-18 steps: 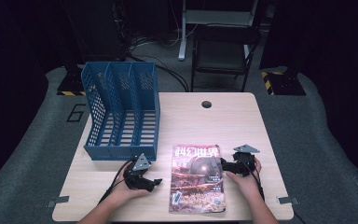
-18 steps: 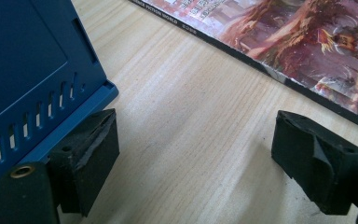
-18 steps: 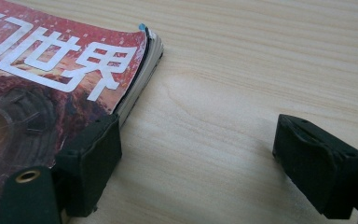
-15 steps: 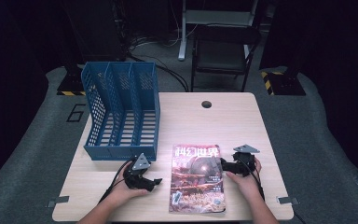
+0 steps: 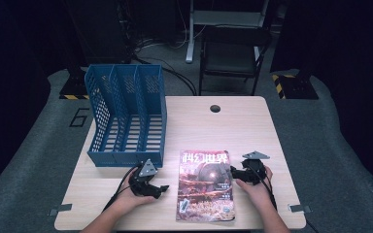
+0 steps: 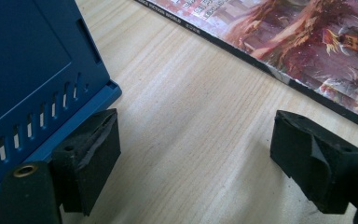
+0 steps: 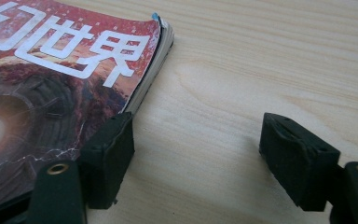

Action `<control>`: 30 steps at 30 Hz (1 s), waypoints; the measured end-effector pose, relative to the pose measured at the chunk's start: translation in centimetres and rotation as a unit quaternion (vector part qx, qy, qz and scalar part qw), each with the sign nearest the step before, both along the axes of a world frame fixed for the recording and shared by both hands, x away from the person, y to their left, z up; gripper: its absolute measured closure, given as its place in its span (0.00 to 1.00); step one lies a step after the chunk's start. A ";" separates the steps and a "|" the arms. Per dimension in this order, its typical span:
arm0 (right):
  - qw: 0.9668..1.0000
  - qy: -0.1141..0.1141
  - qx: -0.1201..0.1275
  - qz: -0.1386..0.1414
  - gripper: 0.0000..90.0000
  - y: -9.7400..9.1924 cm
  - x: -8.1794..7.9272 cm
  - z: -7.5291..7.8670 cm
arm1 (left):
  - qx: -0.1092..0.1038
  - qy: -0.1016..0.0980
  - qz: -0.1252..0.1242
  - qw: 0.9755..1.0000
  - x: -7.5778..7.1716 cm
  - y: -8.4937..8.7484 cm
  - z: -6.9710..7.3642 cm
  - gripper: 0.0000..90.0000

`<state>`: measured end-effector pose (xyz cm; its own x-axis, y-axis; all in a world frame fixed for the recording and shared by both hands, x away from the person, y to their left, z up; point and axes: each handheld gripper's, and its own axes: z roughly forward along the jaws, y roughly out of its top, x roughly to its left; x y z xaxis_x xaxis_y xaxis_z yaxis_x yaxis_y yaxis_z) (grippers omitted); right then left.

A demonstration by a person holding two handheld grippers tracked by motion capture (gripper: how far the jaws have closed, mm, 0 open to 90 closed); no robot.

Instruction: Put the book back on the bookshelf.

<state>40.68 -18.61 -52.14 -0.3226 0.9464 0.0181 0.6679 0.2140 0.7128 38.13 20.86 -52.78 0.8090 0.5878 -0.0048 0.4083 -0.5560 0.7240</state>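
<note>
Nothing has moved since the earlier frames: both hands, the magazine and the rack sit where they were. The wooden bench carries everything. Largest on it is the blue file rack, three slotted compartments standing toward ten o'clock of the bench's middle. Next in size, the magazine lies flat, cover up, at six o'clock from the middle, close to the near edge. At nine o'clock of the magazine, the left hand-held gripper rests low on the bench, just in front of the rack's near right corner; in the left gripper view its jaws stand spread with bare wood between them, one jaw beside the rack's base, the magazine's edge beyond the other. At three o'clock of the magazine, the right hand-held gripper points at the magazine's right edge; in the right gripper view its jaws are spread wide, one jaw right at the magazine's edge, nothing pinched.
</note>
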 end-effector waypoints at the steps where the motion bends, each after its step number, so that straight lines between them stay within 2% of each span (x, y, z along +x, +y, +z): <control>1: 1.000 0.002 0.001 -0.003 0.33 0.0 0.1 0.1 | 0.000 0.000 0.000 1.000 0.0 0.0 0.0 0.18; 4: 1.000 0.007 0.007 -0.003 0.35 -0.1 0.1 0.2 | 0.005 0.001 0.000 1.000 0.0 0.0 0.1 0.18; 5: 1.000 0.014 0.020 -0.003 0.37 -0.3 0.2 0.4 | 0.003 -0.001 0.006 1.000 0.0 0.0 0.1 0.19; 6: 1.000 0.014 0.020 -0.003 0.37 -0.3 0.2 0.4 | 0.003 -0.001 0.006 1.000 0.0 0.0 0.1 0.20; 7: 0.999 0.021 0.033 -0.006 0.38 -0.4 0.2 0.5 | -0.003 0.000 0.008 1.000 0.1 0.0 0.1 0.21; 9: 0.999 0.021 0.039 -0.007 0.38 -0.6 0.1 0.8 | -0.010 0.007 0.017 1.000 0.2 0.2 0.2 0.23; 12: 0.999 0.018 0.050 -0.009 0.39 -0.5 -0.1 1.2 | -0.005 0.013 0.016 1.000 0.1 0.3 0.3 0.24; 14: 0.999 0.013 0.047 -0.006 0.38 -0.3 -0.3 1.6 | 0.000 0.015 0.021 1.000 0.2 0.3 0.5 0.25; 16: 0.999 0.006 0.043 -0.005 0.36 0.0 -0.9 1.9 | -0.001 0.031 0.022 0.999 0.4 0.3 0.8 0.28; 19: 0.999 0.001 0.042 0.000 0.36 0.2 -1.2 2.1 | -0.005 0.034 0.023 0.999 0.4 0.1 1.1 0.28; 23: 0.999 -0.008 0.048 0.017 0.36 0.7 -1.9 2.8 | -0.016 0.046 0.029 0.998 0.4 -0.2 1.8 0.30; 26: 0.998 -0.007 0.053 0.019 0.36 0.9 -2.1 3.0 | -0.023 0.045 0.033 0.998 0.3 -0.4 2.1 0.30; 28: 0.998 -0.006 0.056 0.021 0.35 1.0 -2.3 3.1 | -0.035 0.046 0.039 0.998 0.3 -0.6 2.5 0.32; 30: 0.998 -0.009 0.054 0.027 0.35 1.2 -2.5 3.2 | -0.058 0.056 0.043 0.996 0.2 -0.7 3.0 0.32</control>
<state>38.23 -17.43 -48.89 -0.3741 0.9204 0.1134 0.6449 0.1703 0.7450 38.36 20.19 -49.77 0.7465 0.6447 -0.1646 0.5326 -0.4308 0.7285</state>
